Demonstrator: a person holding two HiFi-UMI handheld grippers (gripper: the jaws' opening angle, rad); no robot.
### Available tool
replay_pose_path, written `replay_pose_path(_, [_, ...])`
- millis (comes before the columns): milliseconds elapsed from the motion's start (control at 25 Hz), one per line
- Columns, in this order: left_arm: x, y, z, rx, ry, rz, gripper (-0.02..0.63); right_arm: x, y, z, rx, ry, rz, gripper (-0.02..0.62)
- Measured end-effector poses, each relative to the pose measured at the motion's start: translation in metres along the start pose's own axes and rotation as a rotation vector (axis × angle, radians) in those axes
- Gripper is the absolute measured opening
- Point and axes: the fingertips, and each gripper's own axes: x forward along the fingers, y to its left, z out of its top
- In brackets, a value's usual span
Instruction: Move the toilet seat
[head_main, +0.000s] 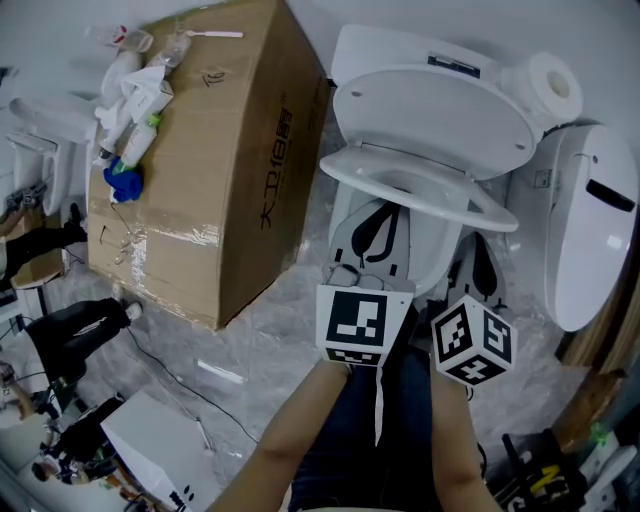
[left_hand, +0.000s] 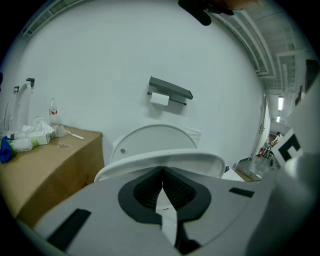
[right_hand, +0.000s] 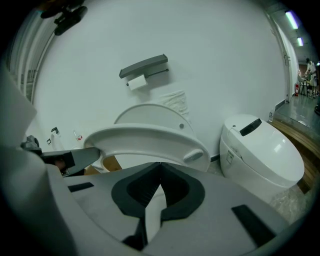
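- Your left claw (left_hand: 162, 171) is fully closed, holding nothing.
- Your right claw (right_hand: 160, 166) is closed and empty too.
- The toilet seat (head_main: 488, 210) stands half raised, just before both claws.

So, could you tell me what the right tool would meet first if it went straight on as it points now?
Most likely the half-raised toilet seat, whose front rim sits just beyond the shut right tool, though depth is hard to judge.
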Motion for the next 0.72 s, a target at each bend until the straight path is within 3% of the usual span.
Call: replay_pose_path(720, [0.065, 0.013, 0.051, 0.034, -0.044, -0.035, 0.015, 0.040, 0.011, 0.018, 0.050, 0.013, 0.037, 0.017])
